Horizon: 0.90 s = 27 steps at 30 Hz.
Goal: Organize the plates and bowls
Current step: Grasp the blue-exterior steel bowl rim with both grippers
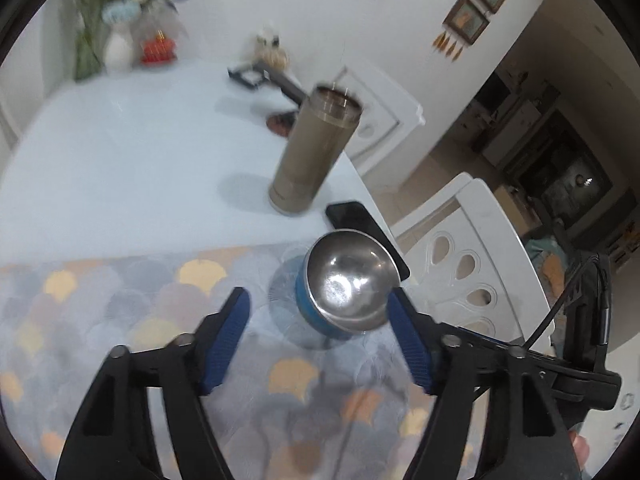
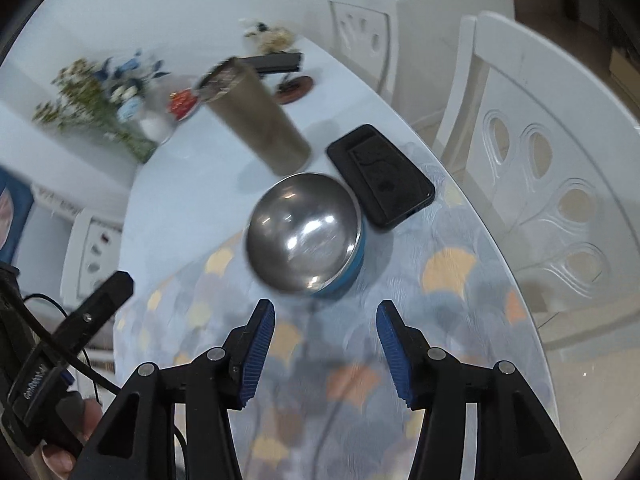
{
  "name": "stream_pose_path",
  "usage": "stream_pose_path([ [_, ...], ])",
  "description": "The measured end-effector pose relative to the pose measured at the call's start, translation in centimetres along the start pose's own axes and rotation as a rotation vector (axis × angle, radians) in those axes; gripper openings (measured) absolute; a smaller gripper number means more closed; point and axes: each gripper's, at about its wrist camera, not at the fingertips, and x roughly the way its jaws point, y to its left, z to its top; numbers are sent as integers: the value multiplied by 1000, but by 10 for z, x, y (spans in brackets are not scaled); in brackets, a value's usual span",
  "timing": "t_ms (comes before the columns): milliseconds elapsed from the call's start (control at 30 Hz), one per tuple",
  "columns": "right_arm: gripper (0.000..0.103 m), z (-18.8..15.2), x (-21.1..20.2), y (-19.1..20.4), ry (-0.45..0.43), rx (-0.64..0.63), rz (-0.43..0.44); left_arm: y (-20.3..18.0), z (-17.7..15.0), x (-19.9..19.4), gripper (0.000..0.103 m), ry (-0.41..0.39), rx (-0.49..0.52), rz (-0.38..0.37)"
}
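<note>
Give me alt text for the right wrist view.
An open hand-held gripper hovers short of a steel bowl with a blue outside on a patterned mat; a black phone and a tall tumbler stand behind.

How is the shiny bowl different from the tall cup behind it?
The steel bowl with a blue outer wall is low, wide and open, so its shiny inside shows. The tall bronze metal tumbler is narrow, dull and capped with a clear lid. The bowl sits on the patterned mat; the tumbler stands on plain tabletop. Both look metal.
</note>
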Motion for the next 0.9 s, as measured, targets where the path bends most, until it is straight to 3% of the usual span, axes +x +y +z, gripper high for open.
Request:
stream_pose_path([
  [167, 51, 21, 41, -13, 36, 38, -23, 21, 7, 61, 48, 107, -75, -74],
  [333, 51, 31, 68, -17, 53, 46, -44, 26, 5, 95, 41, 155, -77, -79],
  [600, 51, 31, 92, -18, 69, 37, -74, 26, 3, 122, 23, 195, -58, -96],
  [767, 51, 27, 99, -17, 67, 25, -85, 27, 1, 128, 19, 204, -56, -106],
  [900, 41, 27, 103, -15, 67, 11, -95, 26, 2, 131, 19, 205, -46, -103],
])
